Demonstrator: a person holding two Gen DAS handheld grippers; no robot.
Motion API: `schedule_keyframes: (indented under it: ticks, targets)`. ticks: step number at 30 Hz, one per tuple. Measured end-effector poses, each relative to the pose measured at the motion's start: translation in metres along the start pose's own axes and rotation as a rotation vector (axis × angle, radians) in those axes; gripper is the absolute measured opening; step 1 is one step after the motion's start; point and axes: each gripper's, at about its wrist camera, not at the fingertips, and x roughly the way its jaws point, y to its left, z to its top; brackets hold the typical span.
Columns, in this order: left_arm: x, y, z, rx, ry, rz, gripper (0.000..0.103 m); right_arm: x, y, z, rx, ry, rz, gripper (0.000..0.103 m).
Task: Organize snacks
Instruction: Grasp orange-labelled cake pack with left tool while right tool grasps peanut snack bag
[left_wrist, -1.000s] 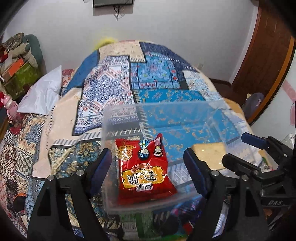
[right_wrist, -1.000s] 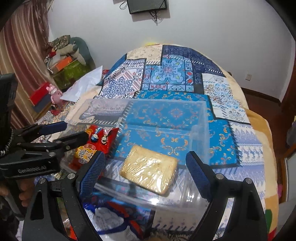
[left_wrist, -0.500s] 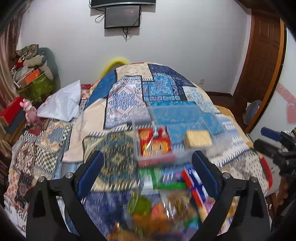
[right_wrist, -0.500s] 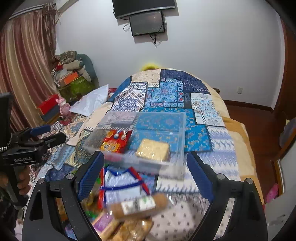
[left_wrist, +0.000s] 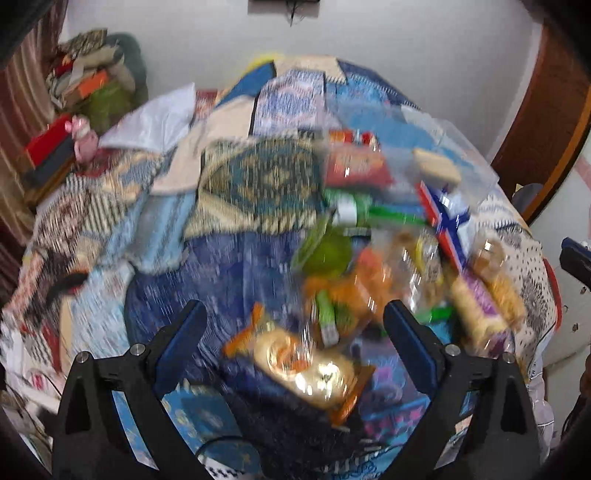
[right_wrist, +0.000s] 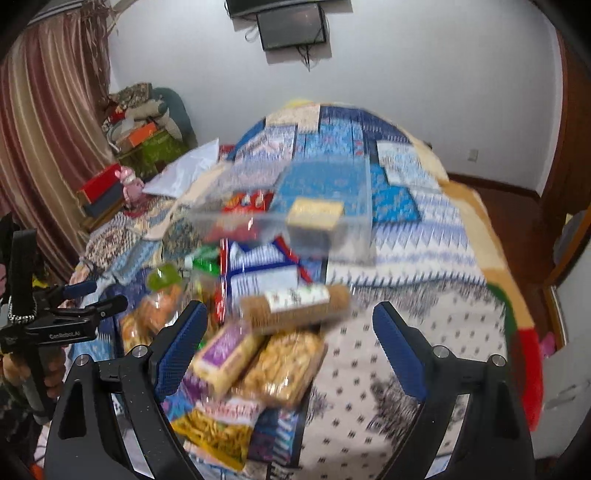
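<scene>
pulled back from the clear bin (right_wrist: 295, 225) toward the snack pile (right_wrist: 258, 354) at lower centre; both left gripper (left_wrist: 295, 343) and right gripper (right_wrist: 288, 343) fingers wide apart, empty; next pick pending.

Domestic bedroom — a bed (right_wrist: 424, 258) lying under a patchwork quilt (right_wrist: 332, 147), a white pillow (right_wrist: 184, 171) resting at its side, striped curtains (right_wrist: 40, 147) hanging, a wall-mounted screen (right_wrist: 291, 24) sitting above — folded bedding (right_wrist: 140, 107) piling in the corner.

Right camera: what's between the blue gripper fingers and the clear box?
In the right wrist view, the snack pile lies between the open right gripper and the clear box.
</scene>
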Motion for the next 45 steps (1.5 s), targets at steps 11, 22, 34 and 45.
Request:
schedule_keyframes:
  ticks: [11, 22, 34, 45]
  targets:
    - [0.033, 0.000, -0.037, -0.021, 0.074, 0.023, 0.097, 0.026, 0.003, -0.043, 0.017, 0.127, -0.023, 0.090]
    - [0.026, 0.039, -0.042, -0.085, 0.050, -0.026, 0.076, 0.035, -0.006, -0.052, 0.044, 0.149, -0.021, 0.089]
    - [0.047, 0.024, -0.028, -0.050, 0.046, 0.026, 0.056, 0.053, 0.000, -0.046, 0.058, 0.158, 0.007, 0.070]
    - [0.026, 0.029, -0.029, -0.028, 0.017, -0.003, 0.036, 0.045, -0.003, -0.050, 0.027, 0.141, 0.009, 0.045]
